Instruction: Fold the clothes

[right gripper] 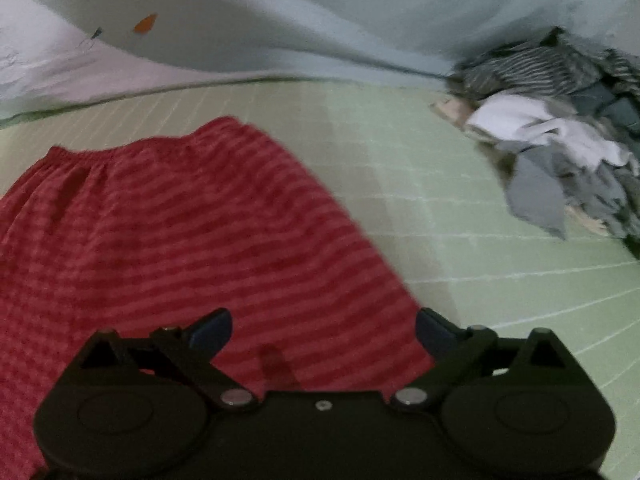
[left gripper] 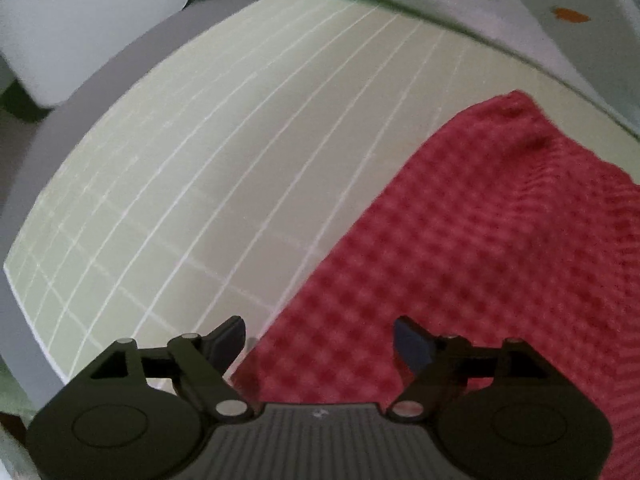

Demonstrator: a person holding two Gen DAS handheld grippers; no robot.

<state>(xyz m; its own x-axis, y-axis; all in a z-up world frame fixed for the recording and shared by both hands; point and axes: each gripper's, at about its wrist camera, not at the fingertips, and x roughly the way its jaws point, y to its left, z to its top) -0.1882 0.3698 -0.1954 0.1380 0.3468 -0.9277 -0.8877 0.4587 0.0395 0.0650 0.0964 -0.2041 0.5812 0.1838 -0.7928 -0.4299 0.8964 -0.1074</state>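
Note:
A red checked garment (left gripper: 480, 248) with a gathered elastic waistband lies flat on the pale green gridded mat (left gripper: 200, 184). In the left wrist view it fills the right half. My left gripper (left gripper: 320, 338) is open over the garment's near left edge, holding nothing. In the right wrist view the garment (right gripper: 180, 232) fills the left and centre, waistband at the far end. My right gripper (right gripper: 324, 330) is open above the garment's near right edge, holding nothing.
A pile of grey, striped and white clothes (right gripper: 560, 132) lies at the mat's (right gripper: 460, 220) far right. A pale bedsheet (right gripper: 280, 32) with an orange mark rises behind the mat. A white block (left gripper: 92, 32) and a grey border sit at the left.

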